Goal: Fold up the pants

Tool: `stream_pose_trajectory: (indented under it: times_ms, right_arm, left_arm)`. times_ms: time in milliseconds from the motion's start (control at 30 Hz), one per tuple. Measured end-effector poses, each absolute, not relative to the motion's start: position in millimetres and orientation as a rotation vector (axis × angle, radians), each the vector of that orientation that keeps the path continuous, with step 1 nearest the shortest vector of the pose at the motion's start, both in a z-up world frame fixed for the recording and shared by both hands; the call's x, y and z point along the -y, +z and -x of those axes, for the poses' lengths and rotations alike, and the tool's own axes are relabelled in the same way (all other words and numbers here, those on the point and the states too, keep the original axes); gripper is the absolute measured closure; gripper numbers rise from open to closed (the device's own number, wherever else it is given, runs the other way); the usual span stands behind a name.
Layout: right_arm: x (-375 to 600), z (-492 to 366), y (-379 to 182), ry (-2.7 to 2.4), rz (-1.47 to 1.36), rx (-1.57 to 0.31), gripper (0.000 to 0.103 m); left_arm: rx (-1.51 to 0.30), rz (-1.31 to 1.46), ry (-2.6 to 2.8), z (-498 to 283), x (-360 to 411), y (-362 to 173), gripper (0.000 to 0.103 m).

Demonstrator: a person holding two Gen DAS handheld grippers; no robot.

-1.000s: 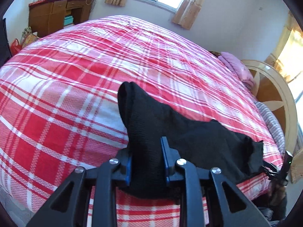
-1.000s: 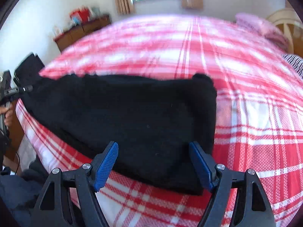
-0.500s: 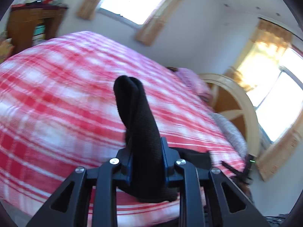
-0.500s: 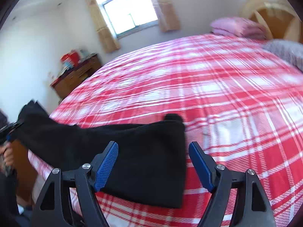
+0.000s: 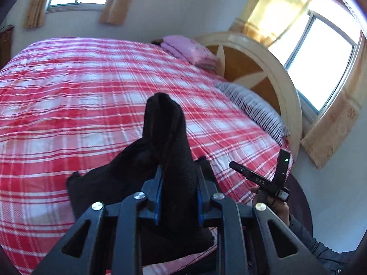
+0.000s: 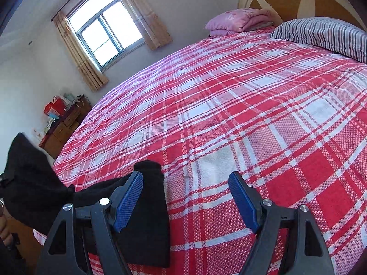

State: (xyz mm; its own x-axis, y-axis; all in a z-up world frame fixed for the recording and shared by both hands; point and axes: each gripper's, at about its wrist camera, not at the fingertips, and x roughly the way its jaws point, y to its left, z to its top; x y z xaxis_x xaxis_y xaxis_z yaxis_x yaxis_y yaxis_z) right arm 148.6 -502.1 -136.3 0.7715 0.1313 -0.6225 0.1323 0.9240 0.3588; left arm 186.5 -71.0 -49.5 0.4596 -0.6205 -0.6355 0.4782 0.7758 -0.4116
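Red plaid bed (image 6: 252,119) fills both views. Black pants (image 5: 165,151) at bed's near edge, one end lifted, the rest lying on the bed at 7 o'clock in right view. Left gripper (image 5: 177,197) clamped on the raised pants end. Right gripper (image 6: 185,197) jaws spread wide, holding nothing.

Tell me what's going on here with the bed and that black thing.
A person with a gripper in each hand is folding black pants on a red plaid bed. The left gripper is shut on a bunched end of the pants, lifted above the bed. The right gripper is open and holds nothing; its left finger is over the end that lies flat at the bed's near edge.
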Motion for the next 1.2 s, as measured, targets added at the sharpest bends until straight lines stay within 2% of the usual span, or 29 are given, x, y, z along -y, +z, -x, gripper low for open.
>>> stream_pose_trajectory:
  times_ms: [133, 233, 367, 433, 500, 600, 700, 800, 833, 867, 900, 1033, 1200]
  right_arm:
    - [496.6, -152.5, -140.6, 0.023, -0.386, -0.705, 0.025]
    - [495.6, -154.3, -145.6, 0.056, -0.4, -0.712, 0.025]
    - [505.1, -152.5, -148.3, 0.051, -0.441, -0.696, 0.025]
    - [509.0, -151.5, -147.3, 0.055, -0.468, -0.688, 0.025]
    - [506.3, -150.8, -143.3, 0.084, -0.469, -0.679, 0.025]
    - [486.3, -149.8, -134.2, 0.18, -0.437, -0.681, 0.025]
    - [453.1, -159.2, -132.5, 0.25, -0.347, -0.754, 0.025]
    - [425.7, -176.2, -146.4, 0.266, -0.305, -0.862, 0.026]
    - [417.3, -182.7, -154.5, 0.273, -0.289, -0.912, 0.031]
    - [412.4, -184.4, -159.9, 0.277, -0.277, -0.937, 0.045]
    - [406.2, -185.5, -165.6, 0.267, -0.247, -0.954, 0.053]
    - [400.2, -175.6, -158.6, 0.259, -0.21, -0.899, 0.086]
    - [403.6, -149.0, -121.5, 0.265, -0.193, -0.745, 0.087]
  left_arm:
    - [-0.903, 0.134, -0.697, -199.3, 126.5, -72.0, 0.079]
    - [-0.949, 0.097, -0.73, -199.4, 163.2, -93.0, 0.072]
    - [-0.918, 0.07, -0.8, -182.2, 184.0, -99.7, 0.072]
    - [-0.871, 0.019, -0.808, -169.9, 179.4, -96.1, 0.068]
    - [-0.821, -0.035, -0.763, -164.8, 169.6, -92.9, 0.054]
    - [-0.736, -0.107, -0.628, -157.2, 136.1, -95.2, 0.038]
    - [-0.699, -0.132, -0.479, -156.3, 96.7, -106.7, 0.038]
    - [-0.734, -0.067, -0.412, -162.1, 65.0, -123.3, 0.038]
    - [-0.753, -0.039, -0.396, -164.4, 54.2, -129.5, 0.038]
    - [-0.766, -0.023, -0.385, -165.6, 47.8, -134.7, 0.038]
    - [-0.773, -0.012, -0.378, -166.8, 44.0, -139.2, 0.038]
    - [-0.789, -0.003, -0.363, -169.9, 48.6, -150.2, 0.038]
    - [-0.782, -0.015, -0.372, -167.3, 54.8, -154.0, 0.038]
